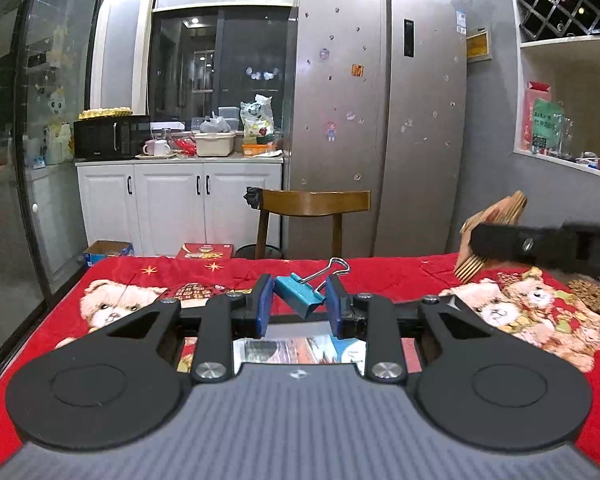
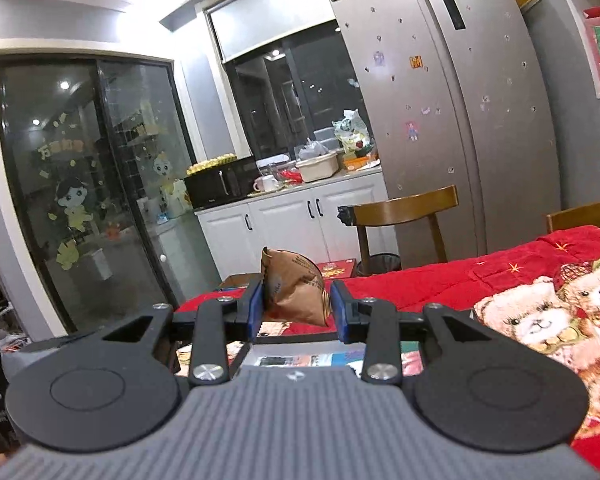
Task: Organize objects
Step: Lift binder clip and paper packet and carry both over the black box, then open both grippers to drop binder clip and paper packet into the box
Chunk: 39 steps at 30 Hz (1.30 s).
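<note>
Left gripper clamped a teal binder clip, silver wire handles up, held above the red bear-print tablecloth. Right gripper squeezed a crumpled brown paper packet, dark print, off the cloth. Wooden chair, fridge behind.

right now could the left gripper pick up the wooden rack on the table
Probably not as things stand: the left gripper is shut on a blue binder clip, so its jaws are full. The wooden rack sits off to its right, partly behind the right gripper.
</note>
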Available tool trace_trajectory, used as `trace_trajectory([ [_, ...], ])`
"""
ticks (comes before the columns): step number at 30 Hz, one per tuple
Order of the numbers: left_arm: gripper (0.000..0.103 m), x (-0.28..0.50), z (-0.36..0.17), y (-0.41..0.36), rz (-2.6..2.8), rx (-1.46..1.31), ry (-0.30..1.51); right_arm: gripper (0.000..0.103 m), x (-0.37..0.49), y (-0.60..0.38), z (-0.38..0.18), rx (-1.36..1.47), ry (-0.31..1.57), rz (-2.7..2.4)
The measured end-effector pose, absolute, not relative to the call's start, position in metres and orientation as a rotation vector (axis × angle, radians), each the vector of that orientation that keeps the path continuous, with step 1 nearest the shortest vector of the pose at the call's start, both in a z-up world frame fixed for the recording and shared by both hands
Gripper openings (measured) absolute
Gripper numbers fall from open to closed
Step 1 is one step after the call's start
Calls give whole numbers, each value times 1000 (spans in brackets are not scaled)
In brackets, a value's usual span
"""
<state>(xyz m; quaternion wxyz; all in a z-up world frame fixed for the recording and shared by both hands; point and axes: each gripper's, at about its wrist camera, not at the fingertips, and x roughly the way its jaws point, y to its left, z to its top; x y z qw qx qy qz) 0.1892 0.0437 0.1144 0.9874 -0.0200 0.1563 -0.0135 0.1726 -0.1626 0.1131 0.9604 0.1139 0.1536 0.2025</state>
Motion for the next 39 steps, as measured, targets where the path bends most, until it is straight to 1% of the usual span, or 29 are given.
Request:
trace_trajectory([
  [4,33,227,106,45,-32,-49,337,39,202,-154,92,235,363,401],
  [9,33,270,80,47,-43,-68,395,39,232,-152,62,239,430,379],
  [15,33,297,50,48,-51,-44,468,39,249,-155,39,198,498,358],
  [23,33,302,25,50,-60,-24,509,39,261,-161,16,173,587,316],
  [39,33,306,15,45,-66,-11,552,40,274,-164,-1,151,664,318],
])
